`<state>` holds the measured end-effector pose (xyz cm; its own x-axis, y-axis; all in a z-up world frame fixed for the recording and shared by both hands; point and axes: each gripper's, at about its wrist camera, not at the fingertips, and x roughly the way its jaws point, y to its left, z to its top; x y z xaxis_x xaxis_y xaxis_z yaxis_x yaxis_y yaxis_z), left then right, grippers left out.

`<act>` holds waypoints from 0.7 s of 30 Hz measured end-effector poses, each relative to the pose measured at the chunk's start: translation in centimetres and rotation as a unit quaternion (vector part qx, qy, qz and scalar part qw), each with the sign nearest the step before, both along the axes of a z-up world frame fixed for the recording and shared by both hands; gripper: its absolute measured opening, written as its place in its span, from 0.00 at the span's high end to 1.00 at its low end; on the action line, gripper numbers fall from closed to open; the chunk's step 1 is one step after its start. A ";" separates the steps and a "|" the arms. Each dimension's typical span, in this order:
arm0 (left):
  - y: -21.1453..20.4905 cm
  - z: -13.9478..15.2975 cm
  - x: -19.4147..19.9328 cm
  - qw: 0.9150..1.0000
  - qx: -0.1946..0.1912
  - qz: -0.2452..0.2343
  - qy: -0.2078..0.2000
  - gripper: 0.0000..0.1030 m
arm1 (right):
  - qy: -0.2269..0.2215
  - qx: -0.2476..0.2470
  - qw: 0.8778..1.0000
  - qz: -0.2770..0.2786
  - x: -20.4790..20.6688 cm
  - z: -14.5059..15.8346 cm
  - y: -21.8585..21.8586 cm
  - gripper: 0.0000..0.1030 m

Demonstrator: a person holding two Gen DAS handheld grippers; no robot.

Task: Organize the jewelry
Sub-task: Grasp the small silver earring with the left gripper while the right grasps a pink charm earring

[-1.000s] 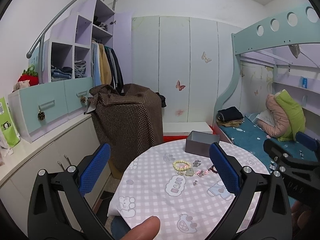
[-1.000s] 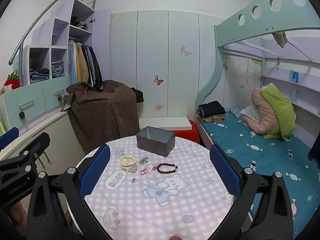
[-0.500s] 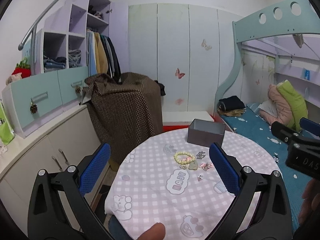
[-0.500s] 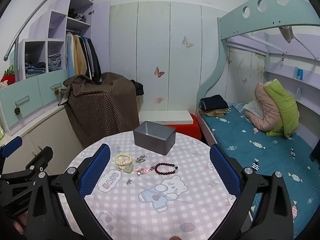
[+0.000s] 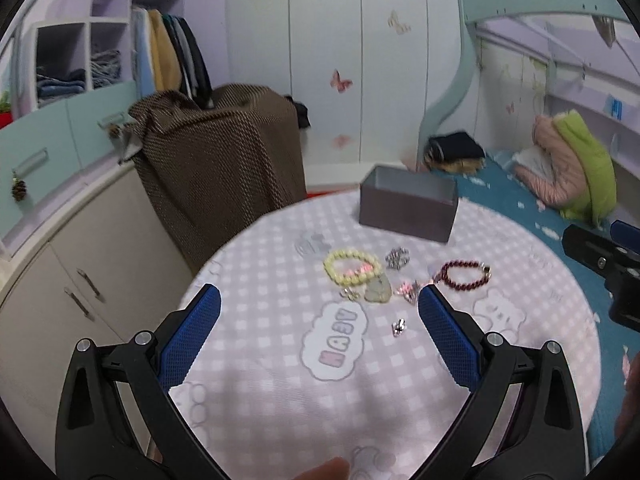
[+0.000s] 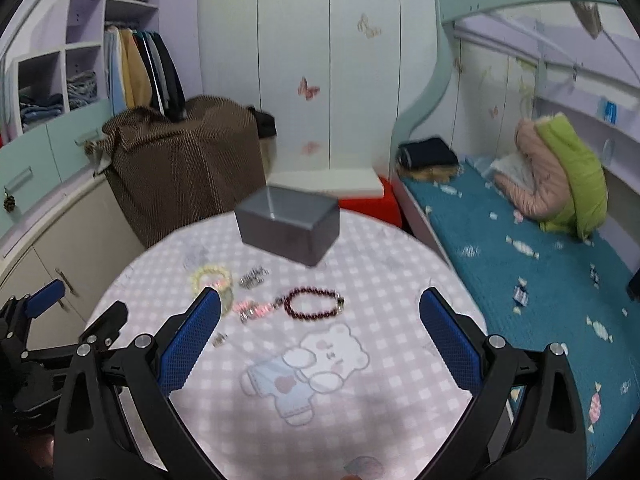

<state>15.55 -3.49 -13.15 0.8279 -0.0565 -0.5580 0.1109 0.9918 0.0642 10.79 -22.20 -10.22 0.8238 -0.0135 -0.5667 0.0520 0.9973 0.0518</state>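
Note:
Jewelry lies on a round table with a pink checked cloth (image 5: 280, 392) (image 6: 400, 280). A yellow bead bracelet (image 5: 352, 267) (image 6: 211, 275), a dark red bead bracelet (image 5: 466, 275) (image 6: 314, 303), a silver clip (image 5: 397, 259) (image 6: 253, 277), pink charms (image 5: 406, 290) (image 6: 252, 309) and a small silver piece (image 5: 399, 327) (image 6: 219, 339) lie in front of an open grey box (image 5: 408, 208) (image 6: 288, 224). My left gripper (image 5: 318, 338) is open and empty above the near part of the table. My right gripper (image 6: 320, 340) is open and empty above the table.
A chair draped in brown dotted cloth (image 5: 216, 160) stands behind the table on the left. White cabinets (image 5: 80, 248) run along the left wall. A bunk bed with a teal mattress (image 6: 520, 264) and pillows is on the right. A red stool (image 6: 372, 200) stands beyond the box.
Both grippers have moved forward and tilted down toward the table, so the jewelry and box look larger and nearer. Both stay open.

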 end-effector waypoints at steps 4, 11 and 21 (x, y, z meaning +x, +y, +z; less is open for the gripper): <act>-1.2 -2.3 2.2 0.999 0.012 -0.010 0.036 0.05 | 0.027 0.008 1.000 -0.005 1.3 -1.3 -0.8 0.07; -3.2 -6.6 5.6 0.993 0.023 -0.035 0.107 0.05 | 0.071 0.023 0.997 -0.009 3.7 -3.6 -2.3 0.07; -4.7 -10.0 8.3 0.984 0.024 -0.053 0.168 0.08 | 0.112 0.039 0.993 -0.008 5.5 -5.9 -3.3 0.07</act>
